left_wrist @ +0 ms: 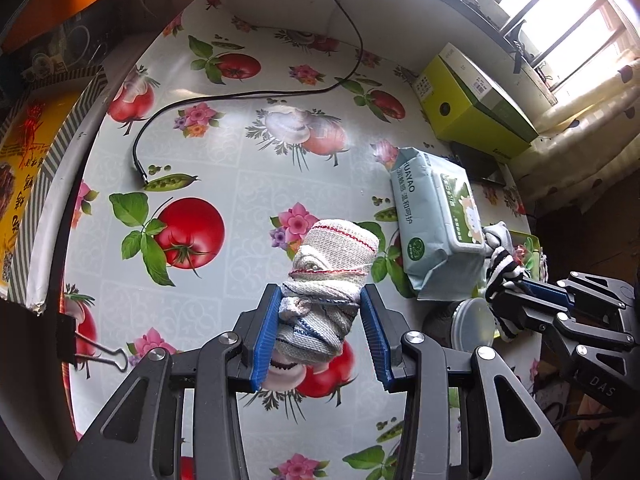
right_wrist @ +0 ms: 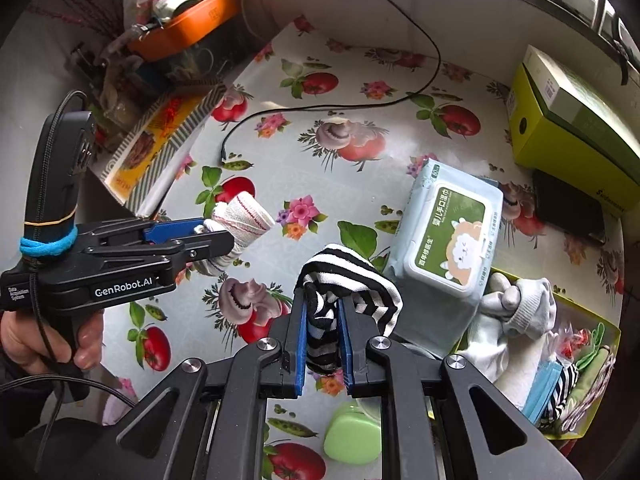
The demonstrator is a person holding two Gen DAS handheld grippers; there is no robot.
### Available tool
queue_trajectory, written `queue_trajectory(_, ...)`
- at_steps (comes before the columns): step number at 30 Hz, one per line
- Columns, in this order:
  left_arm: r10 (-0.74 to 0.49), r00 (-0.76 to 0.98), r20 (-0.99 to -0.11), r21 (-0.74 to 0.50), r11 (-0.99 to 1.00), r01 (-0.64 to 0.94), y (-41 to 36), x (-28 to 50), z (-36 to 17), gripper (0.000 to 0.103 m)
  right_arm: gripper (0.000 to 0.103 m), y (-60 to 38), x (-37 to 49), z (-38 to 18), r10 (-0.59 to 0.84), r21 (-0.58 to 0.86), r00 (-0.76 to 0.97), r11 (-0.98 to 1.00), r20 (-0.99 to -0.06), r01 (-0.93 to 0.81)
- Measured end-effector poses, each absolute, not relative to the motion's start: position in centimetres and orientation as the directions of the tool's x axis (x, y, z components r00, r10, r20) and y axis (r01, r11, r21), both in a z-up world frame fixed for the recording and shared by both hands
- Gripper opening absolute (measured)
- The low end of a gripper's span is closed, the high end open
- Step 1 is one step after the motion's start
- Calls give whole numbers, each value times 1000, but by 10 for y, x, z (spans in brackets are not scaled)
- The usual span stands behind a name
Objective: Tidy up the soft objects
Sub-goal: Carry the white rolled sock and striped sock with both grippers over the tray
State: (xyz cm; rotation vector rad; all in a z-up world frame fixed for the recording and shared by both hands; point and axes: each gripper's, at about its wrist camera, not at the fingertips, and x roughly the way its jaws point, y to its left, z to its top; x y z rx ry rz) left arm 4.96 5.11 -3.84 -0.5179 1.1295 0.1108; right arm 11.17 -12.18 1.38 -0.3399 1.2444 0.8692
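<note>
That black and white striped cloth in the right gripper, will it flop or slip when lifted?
The black and white striped cloth probably flops: it drapes over the right gripper. Slipping seems unlikely, since the blue pads pinch a thick fold. It looks light.

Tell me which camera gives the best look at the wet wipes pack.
The right wrist view: the wet wipes pack shows its whole green lid label, close and sunlit. The left wrist view shows the same pack smaller, side-on, its lid foreshortened near the picture's right.
</note>
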Motion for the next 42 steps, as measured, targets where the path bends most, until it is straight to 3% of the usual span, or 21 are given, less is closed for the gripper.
queue_trajectory(42, -298, 408, -863, -326, 945, 1, -88, 112, 10, 42, 13, -312, 152, 20, 347, 252, 218, 895, -912, -367)
